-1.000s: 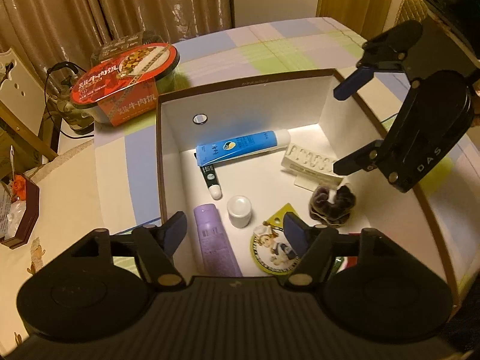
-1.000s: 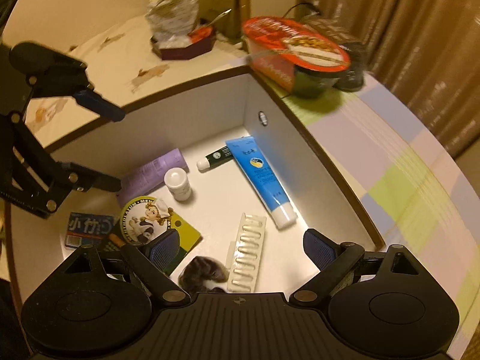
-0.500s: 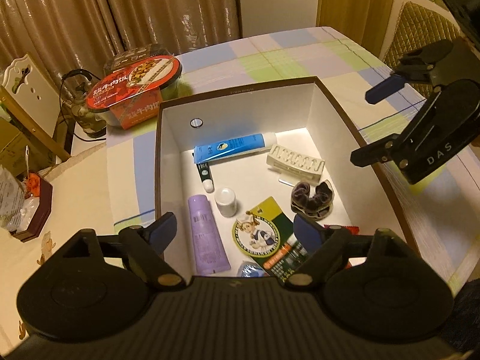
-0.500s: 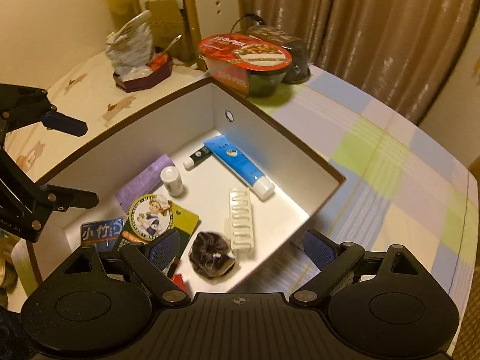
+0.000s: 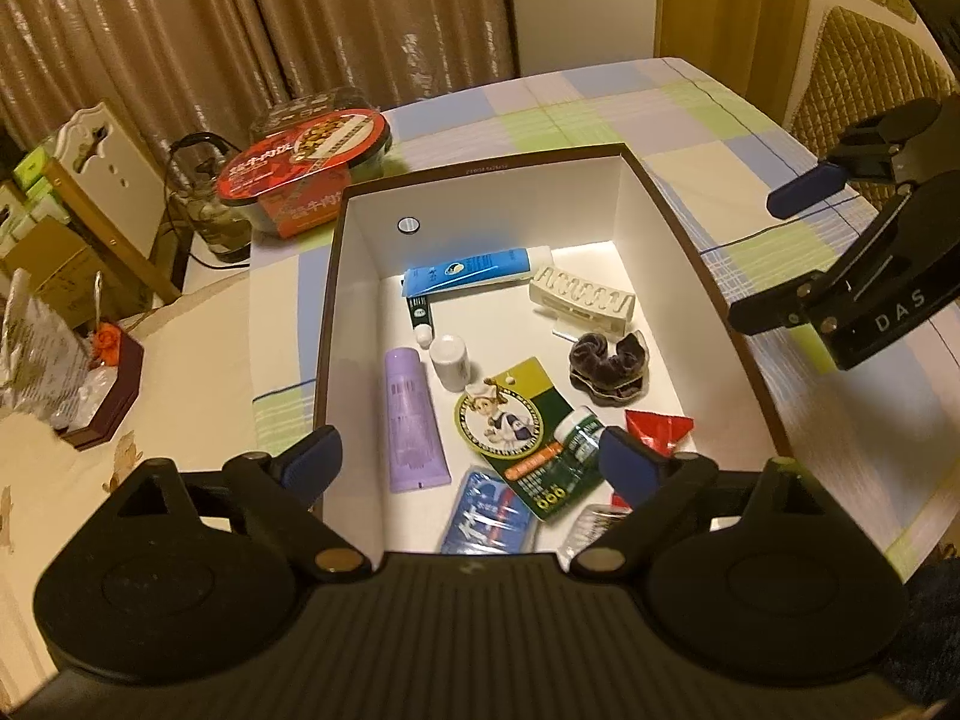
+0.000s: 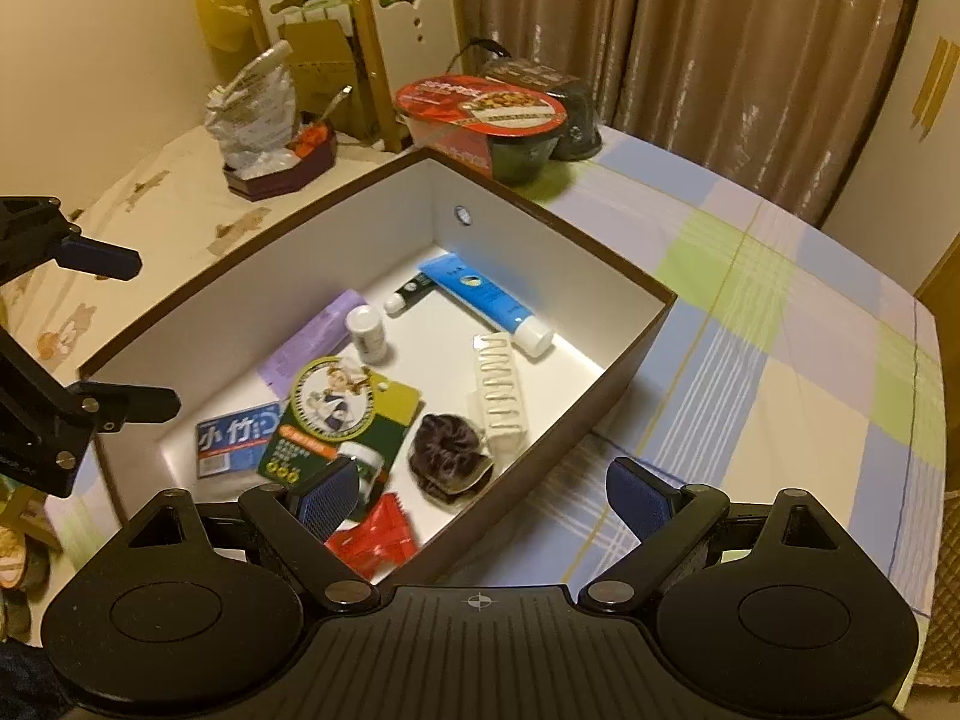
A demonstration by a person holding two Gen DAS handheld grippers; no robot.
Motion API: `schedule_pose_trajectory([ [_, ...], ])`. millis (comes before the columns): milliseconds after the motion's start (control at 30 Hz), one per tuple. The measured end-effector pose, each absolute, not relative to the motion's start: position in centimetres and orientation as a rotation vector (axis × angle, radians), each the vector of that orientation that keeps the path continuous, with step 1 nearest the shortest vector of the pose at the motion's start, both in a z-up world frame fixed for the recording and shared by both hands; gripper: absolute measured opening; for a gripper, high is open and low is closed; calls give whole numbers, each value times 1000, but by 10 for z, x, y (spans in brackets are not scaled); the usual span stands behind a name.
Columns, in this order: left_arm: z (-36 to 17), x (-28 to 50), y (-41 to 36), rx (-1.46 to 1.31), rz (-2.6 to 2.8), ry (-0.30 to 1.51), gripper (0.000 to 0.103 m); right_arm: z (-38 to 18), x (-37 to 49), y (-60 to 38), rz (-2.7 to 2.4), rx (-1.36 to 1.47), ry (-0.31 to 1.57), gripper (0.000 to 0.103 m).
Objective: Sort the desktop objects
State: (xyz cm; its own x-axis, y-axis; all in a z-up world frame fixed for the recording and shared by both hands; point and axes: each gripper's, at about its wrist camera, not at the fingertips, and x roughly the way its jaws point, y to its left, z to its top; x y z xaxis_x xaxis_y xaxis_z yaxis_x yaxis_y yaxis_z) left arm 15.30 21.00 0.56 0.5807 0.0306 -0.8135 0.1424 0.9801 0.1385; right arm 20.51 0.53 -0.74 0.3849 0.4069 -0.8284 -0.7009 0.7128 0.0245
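Note:
A brown box point(image 5: 480, 171) with a white inside holds several small things: a blue tube point(image 5: 474, 269), a white hair clip point(image 5: 582, 299), a dark scrunchie point(image 5: 609, 363), a purple tube point(image 5: 411, 420), a small white bottle point(image 5: 450, 357), a green cartoon card point(image 5: 516, 420), a blue tissue pack point(image 5: 489, 519) and a red wrapper point(image 5: 657, 429). My left gripper point(image 5: 469, 463) hovers open and empty above the box's near end. My right gripper point(image 6: 483, 499) is open and empty over the box's point(image 6: 540, 210) right corner, above the scrunchie point(image 6: 450, 450) and red wrapper point(image 6: 375, 540).
An instant-noodle bowl with a red lid point(image 5: 306, 159) stands behind the box on the checked tablecloth point(image 5: 600, 114). A dark red tray of wrappers point(image 5: 102, 384) sits at the left on a cream cloth. A quilted chair back point(image 5: 870, 60) rises at the far right.
Both grippers have risen and drawn back from the box, so the whole box and its near-end items now show. Both stay open; nothing in the box moved.

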Motion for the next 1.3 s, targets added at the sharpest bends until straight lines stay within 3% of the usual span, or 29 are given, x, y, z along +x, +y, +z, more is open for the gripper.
schedule_pose_trajectory([
  [1300, 14, 44, 113, 76, 205, 953, 94, -8, 120, -67, 924, -401, 899, 92],
])
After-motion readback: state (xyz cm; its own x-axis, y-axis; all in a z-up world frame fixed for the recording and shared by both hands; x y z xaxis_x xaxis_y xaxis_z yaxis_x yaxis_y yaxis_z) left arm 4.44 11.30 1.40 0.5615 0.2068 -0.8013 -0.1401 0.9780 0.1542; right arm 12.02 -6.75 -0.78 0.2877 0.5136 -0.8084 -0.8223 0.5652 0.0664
